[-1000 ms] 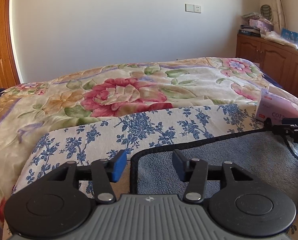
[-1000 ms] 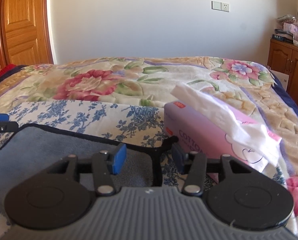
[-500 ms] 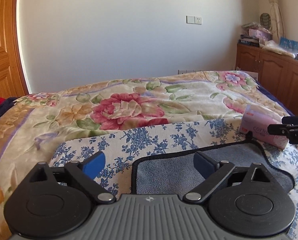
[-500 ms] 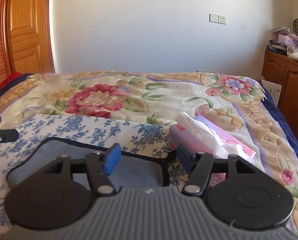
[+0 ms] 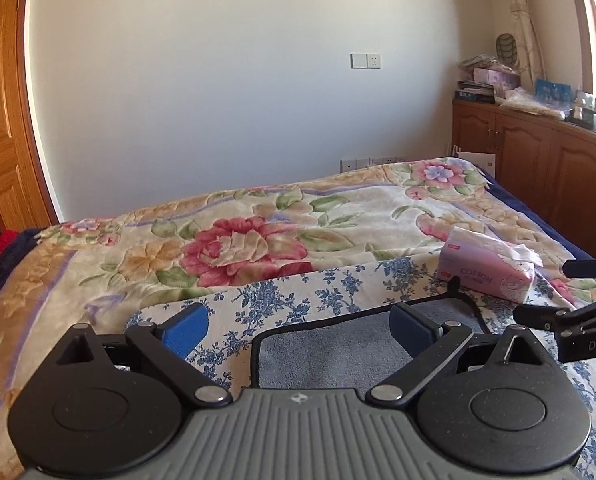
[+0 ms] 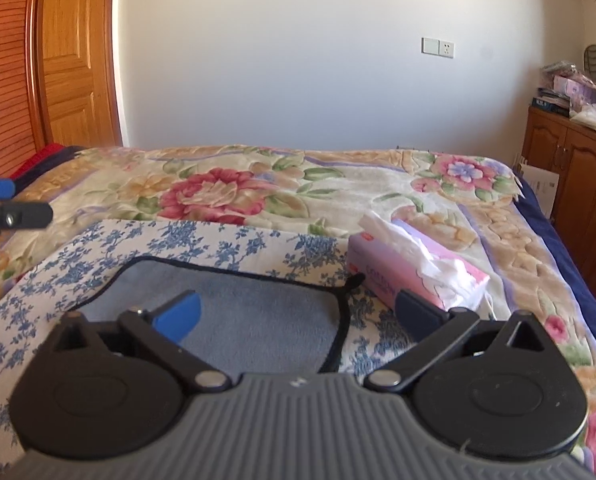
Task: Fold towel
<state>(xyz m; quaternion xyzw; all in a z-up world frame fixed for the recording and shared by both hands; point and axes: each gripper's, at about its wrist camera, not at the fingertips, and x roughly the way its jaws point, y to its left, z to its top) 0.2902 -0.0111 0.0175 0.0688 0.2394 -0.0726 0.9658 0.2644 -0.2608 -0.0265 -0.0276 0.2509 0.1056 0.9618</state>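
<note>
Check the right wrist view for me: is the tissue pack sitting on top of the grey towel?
No, the tissue pack lies on the bed beside the grey towel, past its black-trimmed right edge and clear of it.

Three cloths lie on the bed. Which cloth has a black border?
The plain grey towel, lying on the blue-flowered white cloth; the big blanket with red flowers has none.

Your left gripper (image 5: pixel 299 330) points slightly downward, jaws spread wide with nothing between the blue pads (image 5: pixel 186 330). Your right gripper (image 6: pixel 298 314) sits at much the same downward tilt — its jaws are opening, and nothing is pinched between them. Each gripper's tip shows at the edge of the other's view.
</note>
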